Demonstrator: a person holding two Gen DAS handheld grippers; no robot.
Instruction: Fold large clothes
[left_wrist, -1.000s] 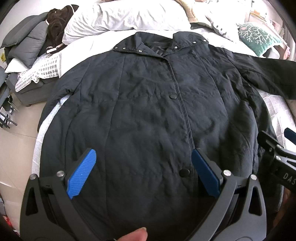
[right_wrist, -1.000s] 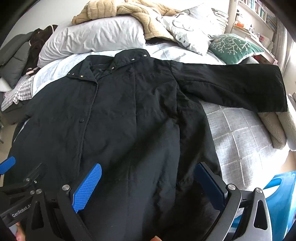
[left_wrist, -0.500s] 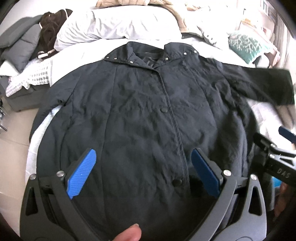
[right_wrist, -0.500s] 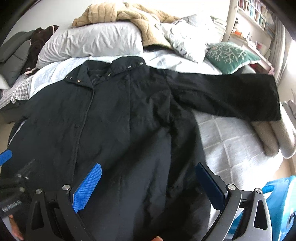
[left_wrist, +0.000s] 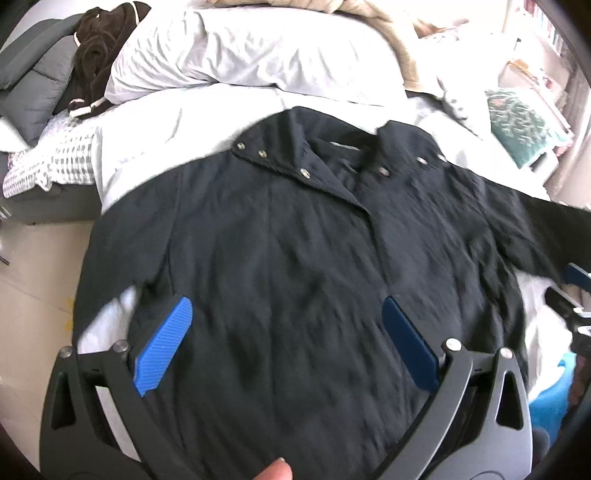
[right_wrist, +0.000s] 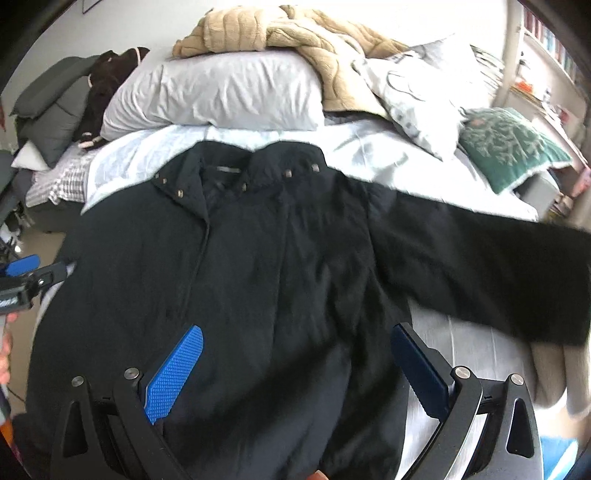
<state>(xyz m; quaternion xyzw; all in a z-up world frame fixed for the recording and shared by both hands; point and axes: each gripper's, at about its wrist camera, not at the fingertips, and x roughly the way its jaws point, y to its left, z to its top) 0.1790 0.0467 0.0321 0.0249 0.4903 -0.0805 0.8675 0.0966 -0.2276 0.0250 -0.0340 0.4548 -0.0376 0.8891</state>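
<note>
Both hand-held grippers, left (left_wrist: 284, 332) and right (right_wrist: 295, 365), jaws wide apart and empty, have advanced up the black coat (left_wrist: 295, 258) toward its collar (right_wrist: 258, 166) on the bed (right_wrist: 369, 155).

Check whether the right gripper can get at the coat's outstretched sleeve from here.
Probably yes. The right gripper is open and empty, and the sleeve lies flat on the bed to its right with nothing on top of it.

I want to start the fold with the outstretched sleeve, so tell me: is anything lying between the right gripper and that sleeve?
Nothing visible does. The sleeve lies flat and bare on the bed, out to the right of the right gripper, whose jaws are open over the black coat. The pillows sit further back.
</note>
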